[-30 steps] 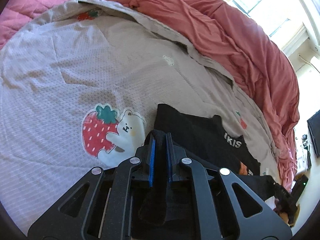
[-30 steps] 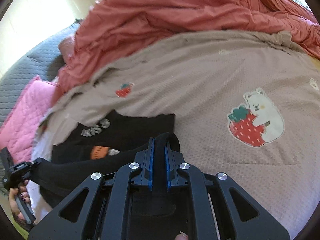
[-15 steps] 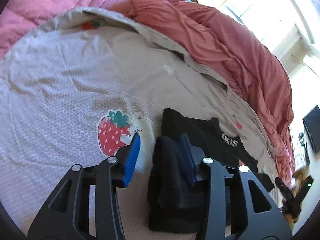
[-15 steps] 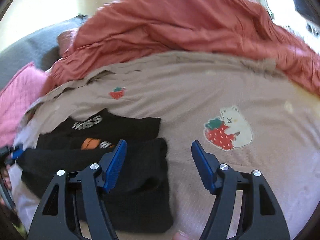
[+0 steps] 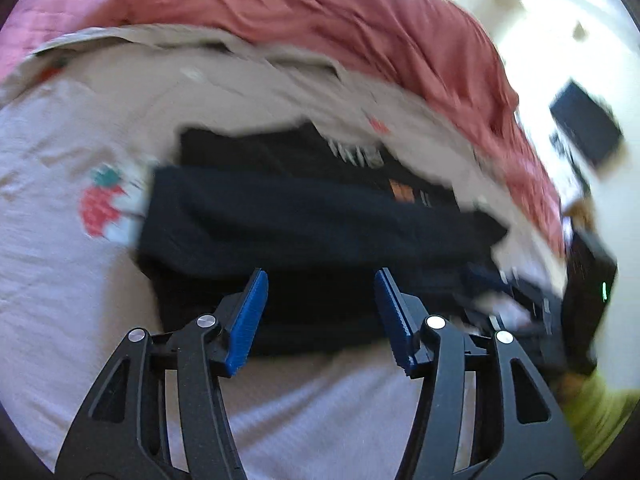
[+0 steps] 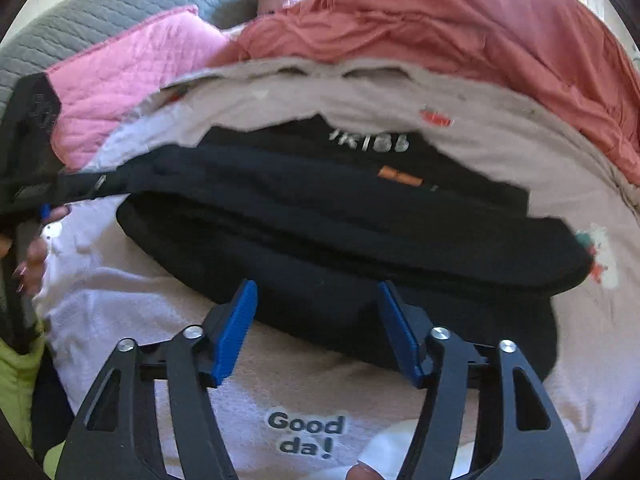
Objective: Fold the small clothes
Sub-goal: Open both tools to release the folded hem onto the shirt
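Observation:
A black garment (image 5: pixel 312 236) with white lettering and an orange patch lies folded over on the beige bedspread (image 5: pixel 52 260). It also shows in the right wrist view (image 6: pixel 340 240) as a thick folded band. My left gripper (image 5: pixel 320 300) is open and empty, its blue pads just above the garment's near edge. My right gripper (image 6: pixel 318 316) is open and empty at the near edge as well. The left gripper's black body (image 6: pixel 28 140) shows at the left of the right wrist view. The left wrist view is blurred.
A red-pink duvet (image 5: pixel 360 28) is bunched along the far side of the bed. A pink quilted pillow (image 6: pixel 132 64) and grey headboard (image 6: pixel 80 12) lie at the far left. The bedspread carries a strawberry bear print (image 5: pixel 104 208) and "Good da!" lettering (image 6: pixel 306 434).
Both grippers let go of the black garment's edge and opened wide. They pulled back toward the near side of the bed, leaving the garment folded over on the bedspread.

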The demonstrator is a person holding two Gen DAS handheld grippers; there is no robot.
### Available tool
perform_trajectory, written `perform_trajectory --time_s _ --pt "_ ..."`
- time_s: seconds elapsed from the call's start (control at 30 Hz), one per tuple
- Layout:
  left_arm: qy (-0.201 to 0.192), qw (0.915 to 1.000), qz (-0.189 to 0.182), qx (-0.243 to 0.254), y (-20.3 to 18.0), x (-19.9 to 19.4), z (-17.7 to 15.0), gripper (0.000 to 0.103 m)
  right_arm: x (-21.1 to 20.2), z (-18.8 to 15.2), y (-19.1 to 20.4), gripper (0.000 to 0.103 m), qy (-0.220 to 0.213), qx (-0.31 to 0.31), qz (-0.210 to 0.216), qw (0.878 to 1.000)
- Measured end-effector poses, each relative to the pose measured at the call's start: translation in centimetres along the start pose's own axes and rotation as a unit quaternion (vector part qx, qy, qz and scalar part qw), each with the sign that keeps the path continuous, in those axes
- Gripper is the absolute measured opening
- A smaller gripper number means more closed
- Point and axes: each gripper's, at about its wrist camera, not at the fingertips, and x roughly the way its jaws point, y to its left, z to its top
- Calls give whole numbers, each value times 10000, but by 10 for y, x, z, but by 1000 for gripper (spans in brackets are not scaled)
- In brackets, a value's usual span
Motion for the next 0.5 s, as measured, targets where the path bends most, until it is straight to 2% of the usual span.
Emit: perform_trajectory --time_s 0.1,0.2,0.3,0.4,0.5 --pt "250 9991 191 297 -11 18 -10 48 13 0 2 57 68 34 -58 10000" --pt "238 9984 367 348 -11 30 -13 48 19 3 2 57 0 70 -135 9999" --pt "37 9987 433 264 -6 34 -12 48 22 9 1 57 -134 71 -192 9997" --pt "-386 9976 496 276 -3 30 -7 52 24 21 1 57 -262 46 -198 9994" --pt "-777 9922 832 499 -5 23 -1 57 27 35 -5 56 -431 31 -266 9987"
